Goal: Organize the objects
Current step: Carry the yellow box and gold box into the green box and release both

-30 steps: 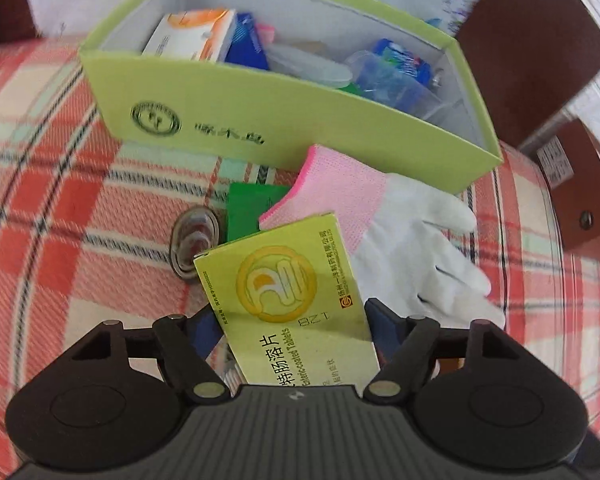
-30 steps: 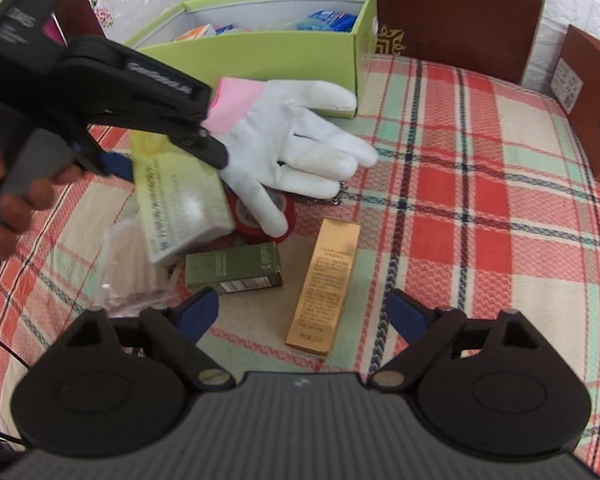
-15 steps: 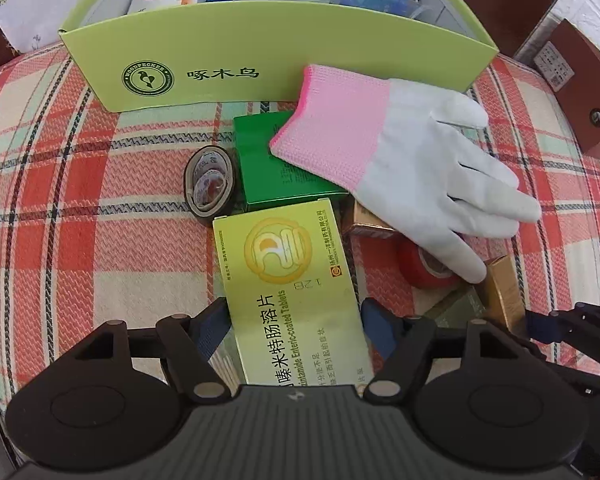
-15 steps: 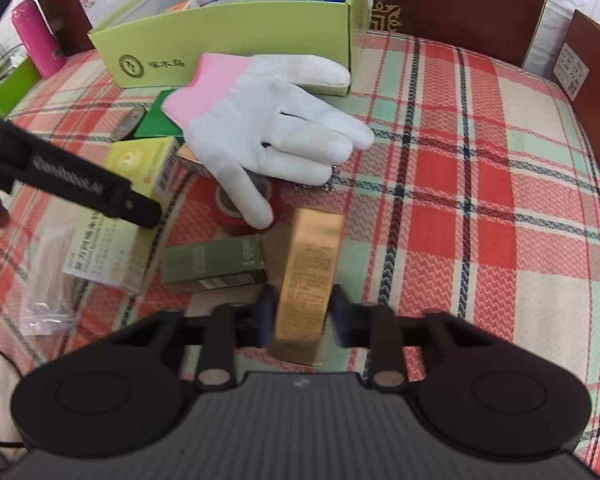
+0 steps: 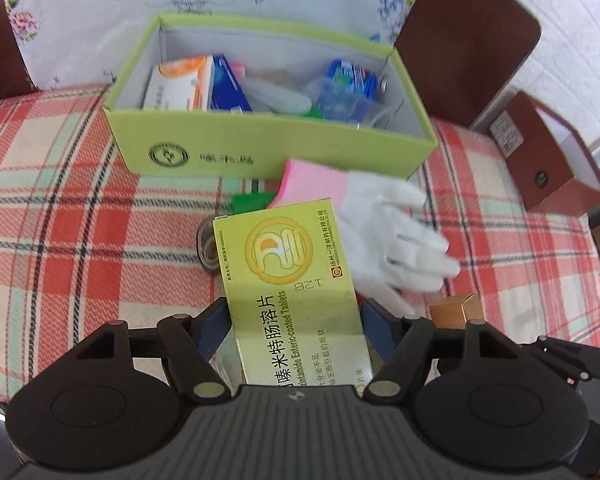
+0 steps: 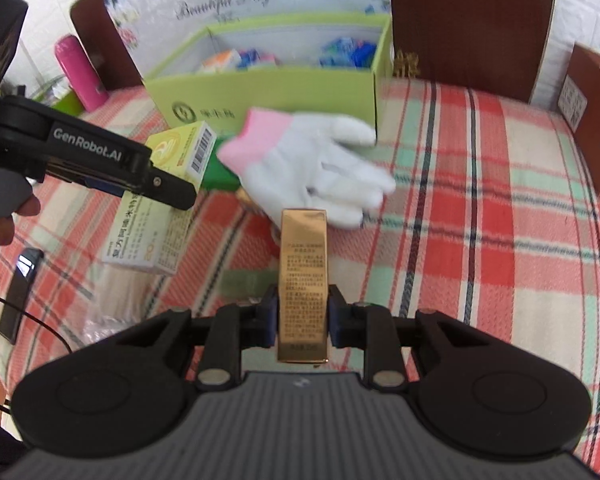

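My left gripper (image 5: pixel 292 320) is clamped on the yellow pill box (image 5: pixel 292 280), low in the middle of the left wrist view. The box sticks out past the fingers and is held up off the checked cloth (image 5: pixel 80 240). From the right wrist view I see the same pill box at the left middle of the frame, with the left gripper squeezing it from the side.

My right gripper (image 6: pixel 302 316) is squeezed tight on the gold box (image 6: pixel 303 280), which stands long and thin in the middle of that view (its small print faces me).

The green storage box (image 5: pixel 268 148) sits open in the upper middle of the left wrist view. It holds packets and a clear tub. Just in front of it lies the white glove (image 5: pixel 388 232) with a pink cuff, flat on the cloth. A small green box (image 5: pixel 250 202) peeks out beside the cuff, partly under it.

A pink bottle (image 6: pixel 80 72) stands at the upper left of the right wrist view, well apart from the rest.
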The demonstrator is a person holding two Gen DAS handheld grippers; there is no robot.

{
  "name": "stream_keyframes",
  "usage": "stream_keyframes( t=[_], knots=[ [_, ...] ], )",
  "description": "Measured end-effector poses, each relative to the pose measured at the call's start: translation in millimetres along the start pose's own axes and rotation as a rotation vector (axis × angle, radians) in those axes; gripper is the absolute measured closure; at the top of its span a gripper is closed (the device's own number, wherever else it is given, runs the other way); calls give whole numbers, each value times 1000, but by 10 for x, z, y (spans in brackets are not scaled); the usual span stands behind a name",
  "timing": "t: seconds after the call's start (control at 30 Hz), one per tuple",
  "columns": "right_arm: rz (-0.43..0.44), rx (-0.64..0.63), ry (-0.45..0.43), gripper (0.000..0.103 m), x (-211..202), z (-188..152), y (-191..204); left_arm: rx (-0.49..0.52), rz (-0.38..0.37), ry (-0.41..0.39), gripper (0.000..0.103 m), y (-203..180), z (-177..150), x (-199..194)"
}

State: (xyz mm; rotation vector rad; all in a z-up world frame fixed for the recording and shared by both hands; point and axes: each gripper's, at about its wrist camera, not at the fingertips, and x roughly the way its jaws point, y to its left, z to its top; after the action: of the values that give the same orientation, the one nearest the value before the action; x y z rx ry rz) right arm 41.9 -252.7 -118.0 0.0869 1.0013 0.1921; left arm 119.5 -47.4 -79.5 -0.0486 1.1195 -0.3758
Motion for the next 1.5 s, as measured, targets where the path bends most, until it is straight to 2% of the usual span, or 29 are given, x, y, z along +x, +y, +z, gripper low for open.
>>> stream_keyframes(
  t=[0.27, 0.67, 0.83, 1.2, 1.33, 1.37, 1.43, 1.5],
  knots=[
    [18, -60, -128, 80, -249, 394, 91, -38, -9, -143, 29, 63, 353, -374],
    [14, -168, -287, 80, -233, 1268, 208, -64, 30, -261, 29, 190, 957, -427],
    [13, -205, -294, 80, -14, 1580, 226, -73, 41, -266, 29, 236, 1181, -286],
    [17, -249, -224, 80, 791, 2046, 265, -114, 69, -216, 29, 445, 1490, 218],
    [19, -271, -208, 79, 1073, 2180, 280, -152, 111, -227, 28, 590, 1526, 386],
    [25, -283, -200, 76, 1148, 2201, 284, -168, 125, -221, 25, 625, 1526, 427],
    [20, -308, -175, 44, 1288, 2207, 299, -203, 121, -187, 22, 710, 1493, 500],
    [9, -337, -182, 39, 1335, 2146, 320, -222, 100, -172, 21, 770, 1439, 526]
  ],
)
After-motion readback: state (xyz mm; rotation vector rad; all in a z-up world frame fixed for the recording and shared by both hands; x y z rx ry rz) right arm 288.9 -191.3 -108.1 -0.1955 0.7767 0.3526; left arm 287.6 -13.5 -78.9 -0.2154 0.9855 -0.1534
